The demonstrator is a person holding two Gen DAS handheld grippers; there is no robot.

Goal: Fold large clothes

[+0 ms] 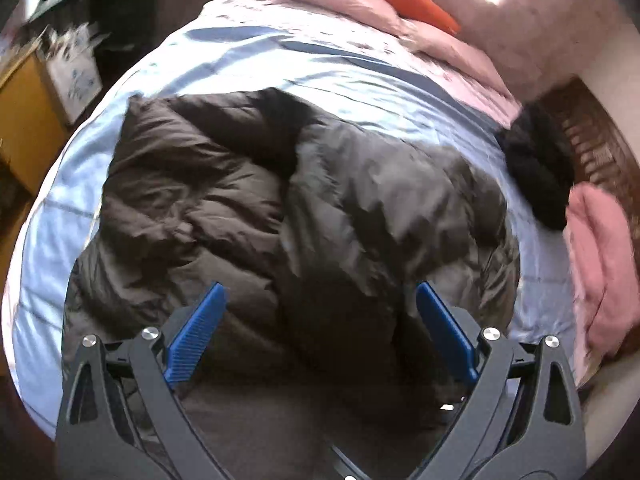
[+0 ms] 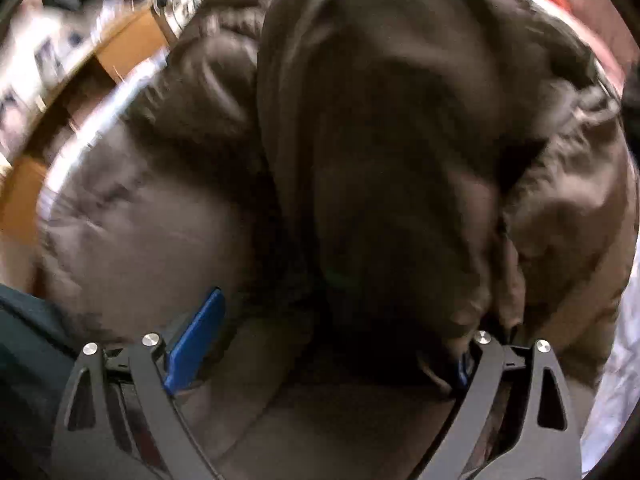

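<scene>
Brown puffer jacket (image 1: 288,208) lies bunched mid-bed on the blue sheet (image 1: 280,60) — folding barely begun, most remains. Left gripper (image 1: 320,312) hovers above it, spread, empty. Right gripper (image 2: 320,344) spread wide, fabric bulging between its fingers — nothing clamped.

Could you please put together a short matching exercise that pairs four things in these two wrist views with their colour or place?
Things:
1. puffer jacket
2. carrot plush
3. bed sheet
4. pink garment

Descriptions:
A. orange, at the far end of the bed
B. light blue, spread under everything
C. dark brown, lying in the middle of the bed
D. bunched at the bed's right edge in the left wrist view

Pairs: 1-C, 2-A, 3-B, 4-D
</scene>
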